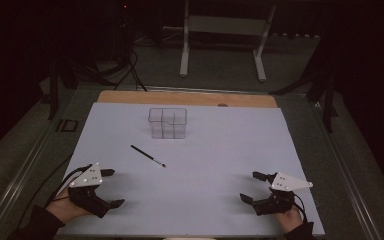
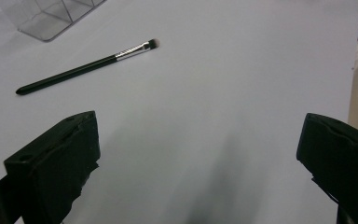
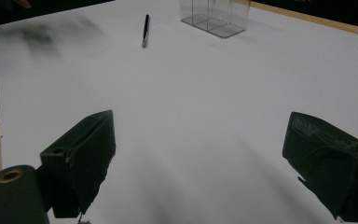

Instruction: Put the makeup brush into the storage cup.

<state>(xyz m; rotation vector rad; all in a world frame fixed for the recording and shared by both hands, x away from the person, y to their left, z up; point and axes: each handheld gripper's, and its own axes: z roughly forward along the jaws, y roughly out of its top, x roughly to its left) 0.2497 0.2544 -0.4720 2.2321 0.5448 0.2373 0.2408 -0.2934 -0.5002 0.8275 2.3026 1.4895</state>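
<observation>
While resting low over the white sheet [image 1: 205, 150] at the near edge of the table [image 1: 190, 97], lying spread and empty: left gripper [image 1: 109, 187], jaws wide apart, nothing between them, a hand [image 1: 62, 207] behind it. Likewise lying spread and empty: right gripper [image 1: 250, 186], jaws wide apart, gripping nothing, held by the other hand [image 1: 290, 217].

Lying flat on the sheet, nearer than the clear organizer [image 1: 167, 122] and slightly to its left: thin black makeup brush [image 1: 148, 155], touched by neither gripper. Pointing its bristle tip toward the near right, its handle end toward the organizer's left side. Sitting apart from the organizer, not touching it, and well apart from both grippers, closer to the left one.

Standing upright on the far middle of the sheet: the organizer, divided into compartments, showing nothing inside.

Appearing in the left gripper view beyond the spread jaws: the brush [image 2: 86, 67], silver ferrule toward the right, with a corner of the organizer [image 2: 51, 18] past it. Appearing in the right gripper view: the brush [image 3: 145, 29] far ahead, left of the organizer [image 3: 214, 16].
</observation>
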